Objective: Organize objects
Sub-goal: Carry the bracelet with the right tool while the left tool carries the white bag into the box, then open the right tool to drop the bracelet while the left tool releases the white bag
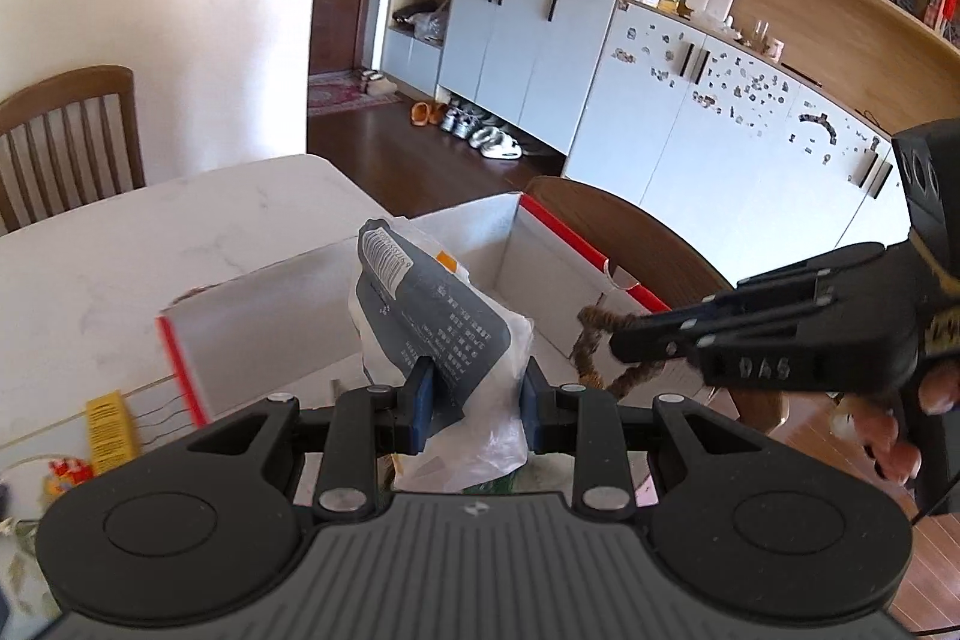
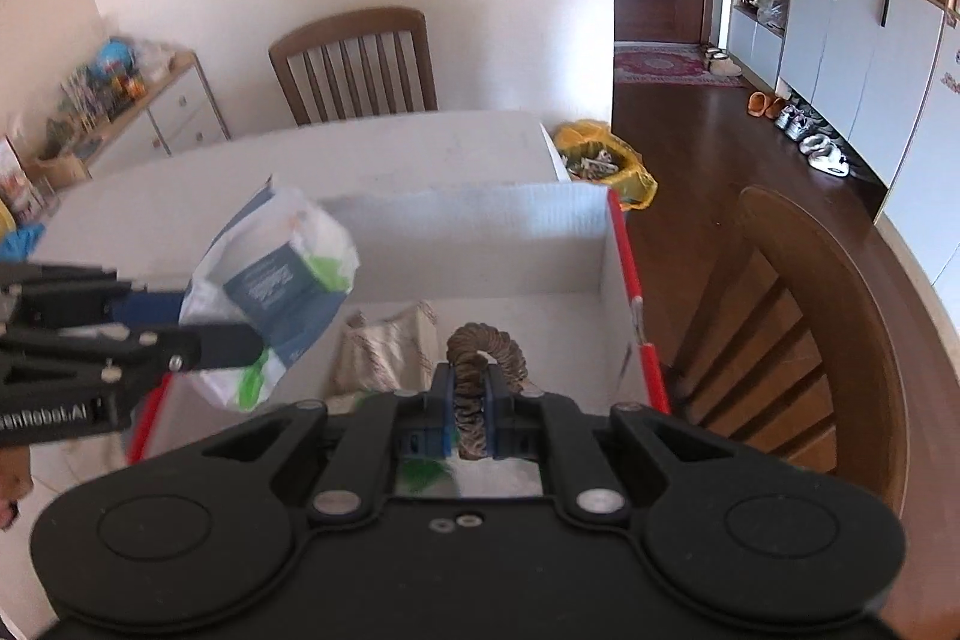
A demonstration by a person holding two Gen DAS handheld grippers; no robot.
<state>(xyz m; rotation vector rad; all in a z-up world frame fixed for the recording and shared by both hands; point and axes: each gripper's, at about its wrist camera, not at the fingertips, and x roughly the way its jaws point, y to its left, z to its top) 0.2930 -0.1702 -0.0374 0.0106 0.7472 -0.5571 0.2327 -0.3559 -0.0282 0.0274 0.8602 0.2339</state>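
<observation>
My left gripper (image 1: 477, 391) is shut on a clear plastic bag holding a dark grey-blue packet (image 1: 429, 310), hanging over the left part of an open white cardboard box with red edges (image 1: 558, 244). In the right wrist view the same bag (image 2: 270, 280) hangs at the left above the box (image 2: 480, 244). My right gripper (image 2: 469, 415) is shut on a brown twisted rope loop (image 2: 486, 355) over the box interior. From the left wrist view the right gripper (image 1: 636, 340) comes in from the right with the rope (image 1: 594, 340) dangling. A beige cloth item (image 2: 384, 358) lies inside the box.
The box stands on a white marble table (image 1: 120, 250). Wooden chairs (image 2: 360, 64) (image 2: 828, 328) stand at the far side and at the right. A yellow packet (image 1: 111, 430) lies on the table at left. A yellow bag of rubbish (image 2: 606, 160) sits beyond the box.
</observation>
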